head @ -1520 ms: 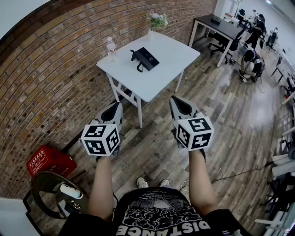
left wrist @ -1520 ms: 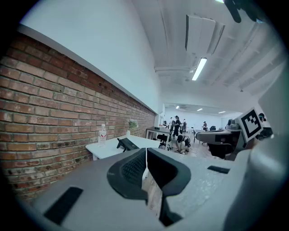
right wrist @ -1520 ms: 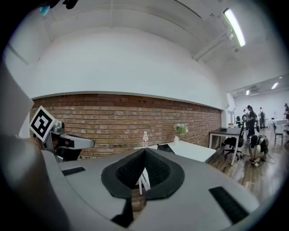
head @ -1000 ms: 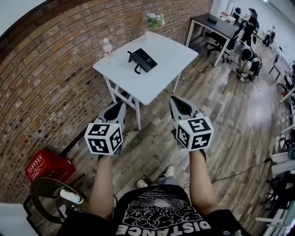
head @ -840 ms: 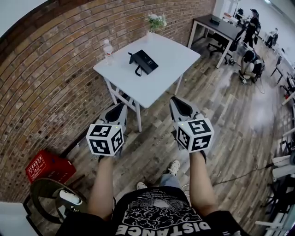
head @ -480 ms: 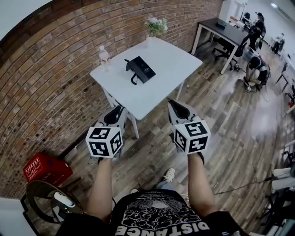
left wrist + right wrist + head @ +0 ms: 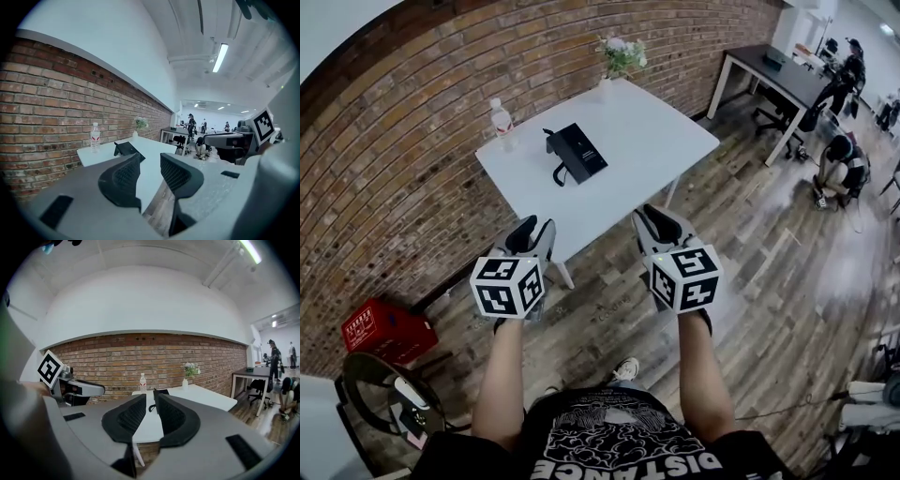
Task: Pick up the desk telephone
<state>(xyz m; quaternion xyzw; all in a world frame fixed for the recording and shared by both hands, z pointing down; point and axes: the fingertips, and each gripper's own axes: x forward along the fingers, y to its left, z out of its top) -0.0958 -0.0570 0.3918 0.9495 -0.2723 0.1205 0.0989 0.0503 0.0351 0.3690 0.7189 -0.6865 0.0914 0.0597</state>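
The black desk telephone [image 7: 575,152] lies on the white table [image 7: 647,131], handset and curled cord on its left side; it also shows beyond the jaws as the telephone [image 7: 127,149] and the telephone [image 7: 161,392]. My left gripper [image 7: 528,234] hovers over the floor just short of the table's near edge, jaws opening, nothing between them [image 7: 149,169]. My right gripper [image 7: 656,222] hangs level beside it, jaws opening by a narrow gap, also empty [image 7: 151,412]. Both are well short of the telephone.
A water bottle [image 7: 499,119] and a vase of flowers [image 7: 619,56] stand on the table by the brick wall. A red crate [image 7: 384,330] and a round stool [image 7: 380,398] sit at lower left. A dark desk [image 7: 778,67], chairs and people are at far right.
The table and telephone have drawn closer and lower in the head view as I walked toward them. Both grippers now reach the table's near edge.
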